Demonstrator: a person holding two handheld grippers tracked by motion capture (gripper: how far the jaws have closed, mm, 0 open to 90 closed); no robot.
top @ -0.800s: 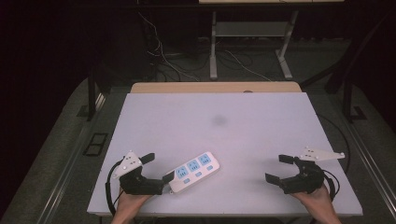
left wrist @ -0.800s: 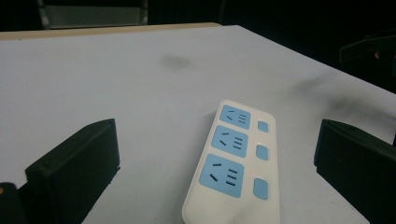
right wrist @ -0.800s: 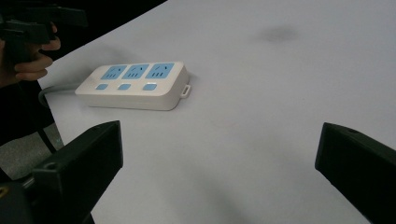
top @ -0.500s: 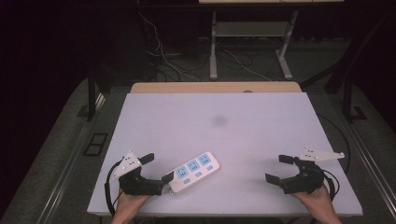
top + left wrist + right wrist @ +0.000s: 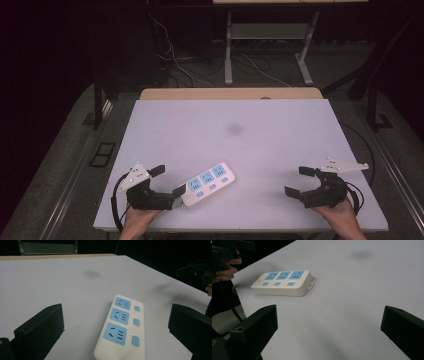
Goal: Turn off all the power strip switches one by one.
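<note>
Nothing is differing from the earlier frames: both grippers and the strip are sitting where they were. One power strip (image 5: 207,183) is lying on the worktop (image 5: 230,130) toward 7 o'clock, showing three blue sockets and three buttons. Its near end is being cut off in the left gripper view. The left gripper (image 5: 169,181) is standing wide around that end, not touching. The right gripper (image 5: 300,181), at 5 o'clock, is gaping wide, empty.
</note>
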